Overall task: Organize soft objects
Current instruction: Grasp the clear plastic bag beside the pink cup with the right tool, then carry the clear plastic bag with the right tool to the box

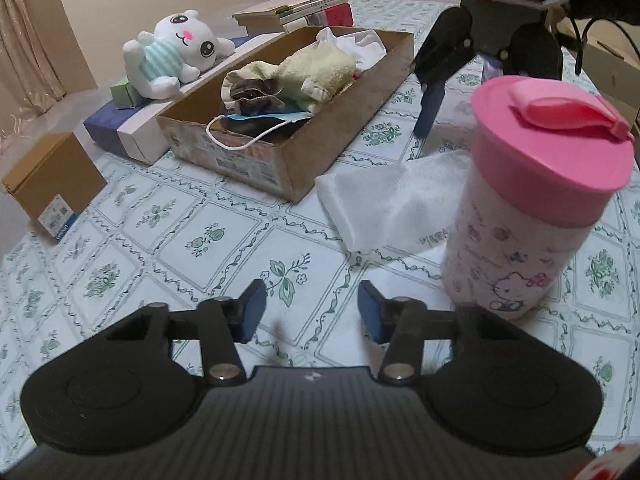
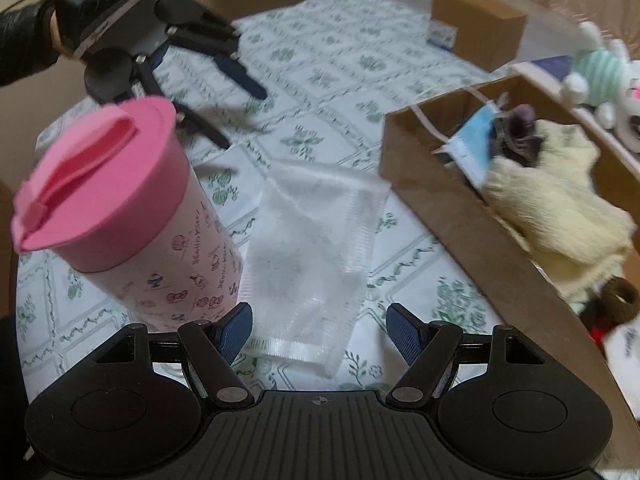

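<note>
White cloth (image 2: 308, 256), thin and half see-through, with a stitched hem along the near edge; spread flat on the flower-patterned tablecloth (image 1: 168, 240), lying between the pink-lidded cup (image 2: 120, 208) and the cardboard box (image 2: 452, 216), one corner close to the box wall. Seen from the left wrist as a rumpled white square (image 1: 384, 204) just beside the cup (image 1: 532, 184).

Inside the box (image 1: 304, 160): a pale yellow towel (image 1: 316, 70), a blue face mask (image 2: 472, 148) with its white loop hanging over the rim, a dark pouch (image 1: 252, 94), a white rag at the far end. White plush toy (image 1: 172, 52) lying on a flat box behind, books stacked further back, a small brown carton (image 1: 52, 184) off to the side.

Right gripper (image 2: 320, 332) tilted down over the near end of the cloth, fingers spread wide, nothing between them, blue pads (image 2: 236, 332) not on the fabric as far as can be told. Left gripper (image 1: 312, 312) angled down over bare tablecloth, fingers partly apart and holding nothing, pads (image 1: 372, 316) clear of the cup beside them. Dark sleeve visible behind the left gripper (image 2: 208, 76) in the right wrist view.
</note>
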The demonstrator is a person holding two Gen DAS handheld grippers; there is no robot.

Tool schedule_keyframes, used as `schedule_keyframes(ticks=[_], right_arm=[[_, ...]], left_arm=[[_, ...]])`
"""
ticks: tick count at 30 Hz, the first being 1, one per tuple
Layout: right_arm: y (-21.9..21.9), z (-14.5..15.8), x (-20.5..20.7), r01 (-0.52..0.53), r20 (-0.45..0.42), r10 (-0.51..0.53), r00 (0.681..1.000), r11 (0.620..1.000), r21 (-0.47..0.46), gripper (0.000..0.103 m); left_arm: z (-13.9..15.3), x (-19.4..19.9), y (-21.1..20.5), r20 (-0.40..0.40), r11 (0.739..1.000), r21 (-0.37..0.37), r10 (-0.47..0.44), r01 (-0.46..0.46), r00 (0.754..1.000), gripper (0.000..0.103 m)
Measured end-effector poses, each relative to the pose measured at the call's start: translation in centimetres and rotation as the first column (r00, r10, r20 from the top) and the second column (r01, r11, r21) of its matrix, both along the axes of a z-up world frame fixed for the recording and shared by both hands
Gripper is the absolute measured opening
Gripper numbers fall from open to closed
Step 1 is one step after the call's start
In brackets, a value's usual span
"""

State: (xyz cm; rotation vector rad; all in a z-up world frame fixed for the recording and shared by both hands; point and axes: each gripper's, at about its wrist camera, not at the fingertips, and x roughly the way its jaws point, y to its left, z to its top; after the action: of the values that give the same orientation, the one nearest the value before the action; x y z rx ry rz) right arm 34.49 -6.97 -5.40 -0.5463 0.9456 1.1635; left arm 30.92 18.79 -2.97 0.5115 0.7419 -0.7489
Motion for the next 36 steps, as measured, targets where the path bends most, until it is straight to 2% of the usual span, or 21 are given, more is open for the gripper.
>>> schedule_keyframes(ticks=[7,11,12,16,18,20,28,36], right_arm=[[1.8,-1.8,0.5,-0.061,-0.039,0.059,0.997,0.997,-0.046,0.074],[2.2,-1.8,0.5,-0.08,-0.031,0.078,0.996,0.995,-0.054,0.072],[2.2,-1.8,0.5,-0.083,-0.027,0.082,0.996,0.995,-0.054,0.06],[2.0,-1.4,0.8,-0.073,-0.023,0.072,0.997,0.996,-0.046,0.034],[1.9,-1.4,0.8,-0.072,-0.021,0.071,0.997,0.996,-0.045,0.014],[1.9,-1.4,0.8,-0.065,-0.022,0.064,0.998,0.997,-0.038,0.005],[1.7,0.0,0.4,-0.082,0.071,0.084,0.994,0.996,-0.029,0.001],[0.6,4.1,-0.1,-0.06,0.194,0.053,0.98,0.998,0.028,0.001]], left_arm=[[-0.8,0.7,-0.8,-0.04,0.999,-0.001,-0.046,0.046,0.998,0.022],[-1.0,0.9,-1.2,-0.041,0.998,-0.006,-0.067,0.067,0.997,0.021],[-1.0,0.9,-1.3,-0.041,0.998,-0.009,-0.069,0.069,0.997,0.021],[-1.1,1.4,-1.6,-0.049,0.997,-0.021,-0.081,0.08,0.995,0.021],[-1.2,1.8,-1.8,-0.053,0.997,-0.017,-0.082,0.081,0.995,0.021],[-1.3,1.9,-2.0,-0.056,0.996,-0.017,-0.083,0.082,0.995,0.021],[-1.0,2.8,-2.7,-0.048,0.996,-0.019,-0.091,0.09,0.995,0.021],[2.6,3.5,-3.4,0.006,0.997,-0.037,-0.07,0.07,0.998,0.021]])
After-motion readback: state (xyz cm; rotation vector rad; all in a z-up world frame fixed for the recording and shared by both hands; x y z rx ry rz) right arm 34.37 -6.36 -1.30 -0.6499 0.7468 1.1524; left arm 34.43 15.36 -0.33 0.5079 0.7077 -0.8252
